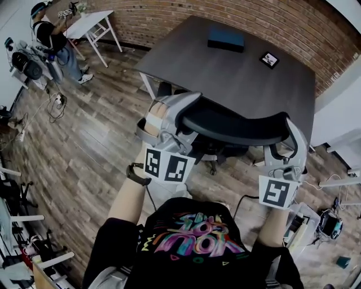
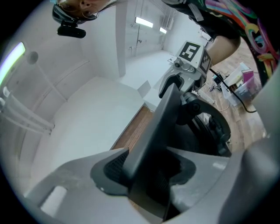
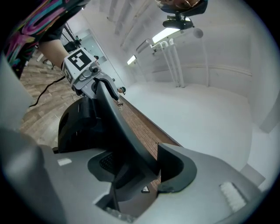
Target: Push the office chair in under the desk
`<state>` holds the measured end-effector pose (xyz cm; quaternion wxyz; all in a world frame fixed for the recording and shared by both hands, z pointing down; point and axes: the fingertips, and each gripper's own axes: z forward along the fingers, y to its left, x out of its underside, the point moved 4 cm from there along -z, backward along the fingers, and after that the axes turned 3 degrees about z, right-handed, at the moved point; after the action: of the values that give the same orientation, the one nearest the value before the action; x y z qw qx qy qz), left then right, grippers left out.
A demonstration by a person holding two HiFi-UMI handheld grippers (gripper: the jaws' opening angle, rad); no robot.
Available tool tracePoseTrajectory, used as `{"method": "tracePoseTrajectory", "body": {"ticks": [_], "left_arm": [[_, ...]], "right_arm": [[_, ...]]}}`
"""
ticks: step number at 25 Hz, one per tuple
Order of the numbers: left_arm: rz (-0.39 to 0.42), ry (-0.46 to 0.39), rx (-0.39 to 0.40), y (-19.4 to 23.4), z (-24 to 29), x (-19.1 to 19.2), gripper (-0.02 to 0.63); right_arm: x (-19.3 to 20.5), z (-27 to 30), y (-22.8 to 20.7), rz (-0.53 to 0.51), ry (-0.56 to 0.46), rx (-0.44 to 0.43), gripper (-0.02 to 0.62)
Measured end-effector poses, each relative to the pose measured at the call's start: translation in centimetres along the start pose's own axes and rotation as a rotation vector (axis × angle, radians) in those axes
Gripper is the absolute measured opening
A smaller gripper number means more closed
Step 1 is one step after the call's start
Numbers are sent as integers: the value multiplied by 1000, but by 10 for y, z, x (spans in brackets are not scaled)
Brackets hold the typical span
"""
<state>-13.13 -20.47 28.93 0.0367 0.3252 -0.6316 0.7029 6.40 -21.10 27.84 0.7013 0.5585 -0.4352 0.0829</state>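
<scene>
A black office chair stands in front of a dark grey desk (image 1: pixel 225 79), and its curved backrest top (image 1: pixel 237 127) is just short of the desk's near edge. My left gripper (image 1: pixel 179 113) is shut on the left end of that backrest rim, my right gripper (image 1: pixel 289 144) on the right end. In the left gripper view the black rim (image 2: pixel 162 122) runs between the jaws of the left gripper (image 2: pixel 148 170), and both pads are against it. In the right gripper view the rim (image 3: pixel 118 122) is clamped the same way in the right gripper (image 3: pixel 135 168). The chair's seat is hidden.
A dark blue box (image 1: pixel 225 38) and a small framed picture (image 1: pixel 269 58) lie on the desk's far side. Behind the desk is a brick wall (image 1: pixel 237 14). A person (image 1: pixel 53 39) stands by a white table (image 1: pixel 90 25) at the far left. Cables and gear (image 1: pixel 330 223) lie on the floor at right.
</scene>
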Motion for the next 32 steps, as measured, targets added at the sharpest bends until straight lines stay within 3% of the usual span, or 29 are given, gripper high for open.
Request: {"method": "tracePoseTrajectory", "body": {"ticks": [11,21,32], "left_arm": [[-32,-98,79,48,31,83,209],[-50,-128,124,80,72,136,210],[-126,-91,187,113,103,194,232]], "right_arm": [[-32,68,34,-15,80,107,218],[-42,133,40,-26,94,79,218],[-59,182,61,-49,-7,-16,222]]}}
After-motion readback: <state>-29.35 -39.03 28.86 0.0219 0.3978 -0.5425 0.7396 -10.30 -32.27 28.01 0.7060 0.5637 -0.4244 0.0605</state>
